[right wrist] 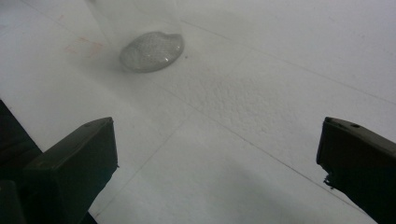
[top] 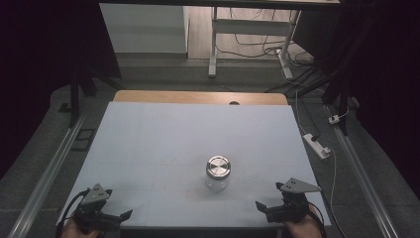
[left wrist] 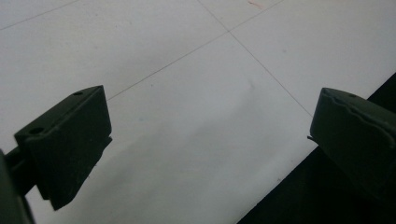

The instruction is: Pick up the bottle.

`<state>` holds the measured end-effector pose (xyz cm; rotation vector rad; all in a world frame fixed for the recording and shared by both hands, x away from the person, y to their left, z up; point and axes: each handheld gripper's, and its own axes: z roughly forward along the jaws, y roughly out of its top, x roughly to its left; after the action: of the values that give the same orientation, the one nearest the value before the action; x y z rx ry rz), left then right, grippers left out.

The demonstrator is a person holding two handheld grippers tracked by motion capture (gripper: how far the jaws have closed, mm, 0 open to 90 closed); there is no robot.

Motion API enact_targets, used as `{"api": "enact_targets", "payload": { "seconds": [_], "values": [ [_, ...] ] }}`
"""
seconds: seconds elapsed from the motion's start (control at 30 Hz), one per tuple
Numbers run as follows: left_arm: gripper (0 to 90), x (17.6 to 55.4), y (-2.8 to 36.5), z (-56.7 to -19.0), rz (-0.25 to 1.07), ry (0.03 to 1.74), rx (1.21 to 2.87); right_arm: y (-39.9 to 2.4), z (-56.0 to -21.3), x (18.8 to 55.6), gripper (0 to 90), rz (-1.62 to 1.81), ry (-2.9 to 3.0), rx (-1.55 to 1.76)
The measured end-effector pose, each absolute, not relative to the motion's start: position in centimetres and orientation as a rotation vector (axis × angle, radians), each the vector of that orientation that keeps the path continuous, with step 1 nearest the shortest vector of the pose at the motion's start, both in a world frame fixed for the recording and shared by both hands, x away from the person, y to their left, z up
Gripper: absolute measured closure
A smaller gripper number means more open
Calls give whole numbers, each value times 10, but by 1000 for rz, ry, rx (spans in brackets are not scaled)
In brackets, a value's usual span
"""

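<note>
A clear glass jar [top: 218,174] with a silver metal lid [top: 218,166] stands upright on the white table [top: 198,129], a little in front of its middle. My left gripper [top: 119,216] rests at the front left corner, open, nothing between its jaws. At the front right edge my right gripper [top: 262,207] is open too, pointing left toward the jar. The right gripper view has the jar's glass base [right wrist: 150,50] at its upper left, well beyond the open jaws [right wrist: 215,158]. The left gripper view has bare table between its spread jaws [left wrist: 210,135].
The table's front edge [left wrist: 299,168] runs close under the left gripper. A wooden strip [top: 200,97] borders the table's far edge. Beyond it are white desk legs [top: 213,44] and cables on the floor. A power strip [top: 317,146] lies on the floor at the right.
</note>
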<state>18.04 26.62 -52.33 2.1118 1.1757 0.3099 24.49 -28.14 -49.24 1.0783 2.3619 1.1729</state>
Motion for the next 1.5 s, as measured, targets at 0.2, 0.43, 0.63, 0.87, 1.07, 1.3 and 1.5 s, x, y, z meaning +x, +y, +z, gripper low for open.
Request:
{"api": "enact_targets", "payload": {
  "seconds": [0.2,0.43,0.63,0.87,1.07,1.3,1.5],
  "values": [
    [5,181,268,-523,307,1196,2092,-279,-492,245,0,1200,2364,1043],
    [10,180,268,-523,309,1191,2095,-276,-492,247,0,1211,2377,1003],
    [10,180,269,-523,301,1185,2090,-269,-491,249,0,1218,2395,970],
    [0,180,268,-523,308,1182,2094,-261,-490,252,0,1244,2416,969],
    [0,180,269,-523,307,1181,2080,-258,-490,257,0,1294,2431,971],
    [0,180,269,-523,307,1178,2081,-252,-489,262,0,1312,2435,971],
    [0,180,269,-523,304,1174,2082,-241,-490,267,0,1291,2488,967]
  ]
}}
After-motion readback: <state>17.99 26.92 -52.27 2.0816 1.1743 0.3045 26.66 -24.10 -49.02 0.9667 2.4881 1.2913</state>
